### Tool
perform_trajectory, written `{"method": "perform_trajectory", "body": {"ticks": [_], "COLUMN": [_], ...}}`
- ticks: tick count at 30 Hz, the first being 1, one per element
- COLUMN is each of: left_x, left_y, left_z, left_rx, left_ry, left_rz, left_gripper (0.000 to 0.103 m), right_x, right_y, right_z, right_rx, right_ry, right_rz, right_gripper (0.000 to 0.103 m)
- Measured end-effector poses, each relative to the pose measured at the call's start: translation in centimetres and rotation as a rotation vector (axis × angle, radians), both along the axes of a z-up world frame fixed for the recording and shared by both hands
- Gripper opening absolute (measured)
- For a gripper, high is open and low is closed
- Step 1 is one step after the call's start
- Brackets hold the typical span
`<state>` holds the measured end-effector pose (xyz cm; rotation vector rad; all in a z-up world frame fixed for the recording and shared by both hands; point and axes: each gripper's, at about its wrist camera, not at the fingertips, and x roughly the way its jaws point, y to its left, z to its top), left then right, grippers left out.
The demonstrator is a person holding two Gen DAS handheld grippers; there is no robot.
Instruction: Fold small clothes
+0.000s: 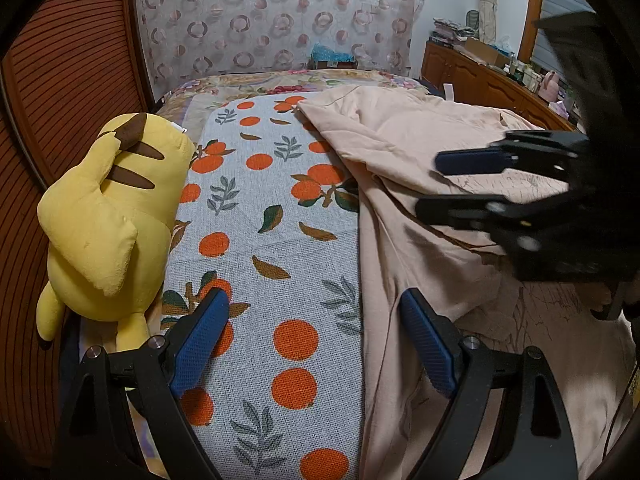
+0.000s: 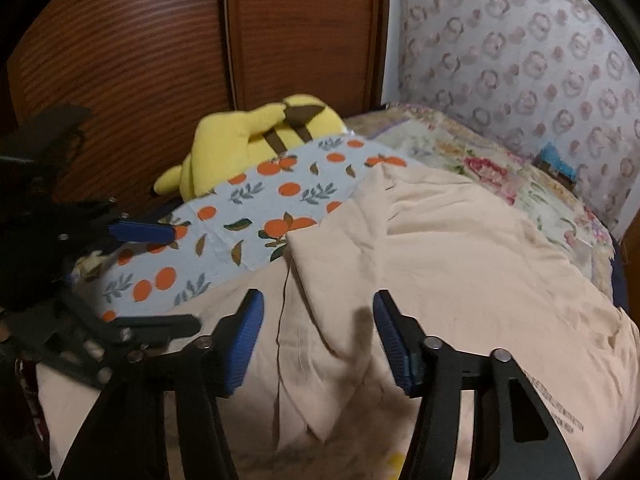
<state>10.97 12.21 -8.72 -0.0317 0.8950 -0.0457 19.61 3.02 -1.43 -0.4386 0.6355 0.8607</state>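
Note:
A pale peach garment (image 1: 404,168) lies crumpled on the right side of an orange-print cloth (image 1: 260,216); in the right wrist view the garment (image 2: 440,248) fills the middle and right, partly folded, with small printed text near its right edge. My left gripper (image 1: 314,320) is open and empty, hovering over the cloth at the garment's left edge. My right gripper (image 2: 318,320) is open and empty just above the garment. Each gripper shows in the other's view, the right gripper (image 1: 432,184) and the left gripper (image 2: 176,280), both with jaws apart.
A yellow plush toy (image 1: 108,216) lies at the cloth's left edge against a wooden wardrobe (image 1: 60,80). A floral bedspread (image 2: 500,176) and a patterned headboard (image 1: 272,16) lie beyond. A cluttered wooden dresser (image 1: 480,76) stands at the right.

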Motion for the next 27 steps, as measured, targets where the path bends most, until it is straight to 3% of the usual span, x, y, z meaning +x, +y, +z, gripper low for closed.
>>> {"method": "perform_trajectory", "body": {"ticks": [3,7,11,16,18,19,20,27], "left_x": [0.0,0.0,0.0,0.0,0.0,0.0,0.0,0.0], "left_y": [0.0,0.0,0.0,0.0,0.0,0.0,0.0,0.0], "left_z": [0.0,0.0,0.0,0.0,0.0,0.0,0.0,0.0], "left_rx": [0.0,0.0,0.0,0.0,0.0,0.0,0.0,0.0], "left_ry": [0.0,0.0,0.0,0.0,0.0,0.0,0.0,-0.001], "left_rz": [0.0,0.0,0.0,0.001,0.001,0.001,0.001,0.001], "left_gripper": [0.088,0.088,0.088,0.088,0.088,0.088,0.088,0.088], "right_x": [0.9,1.6,2.9,4.7,4.8,4.7,4.7,3.4], "right_y": [1.1,1.4,-0.2,-3.5,-4.4,-4.6,-4.8,-4.8], "right_z": [-0.5,-0.5,-0.3,-0.1,0.5,0.8,1.0,0.7], "right_rx": [-0.045,-0.053,-0.035,0.037,0.056,0.06,0.068,0.112], "right_ry": [0.011,0.007,-0.017,0.029,0.015,0.009,0.009,0.017], "right_rz": [-0.018,-0.034,-0.151,-0.317,-0.364,-0.368,-0.361,-0.288], "right_gripper": [0.044,0.015,0.01,0.011,0.027,0.042,0.045,0.046]}}
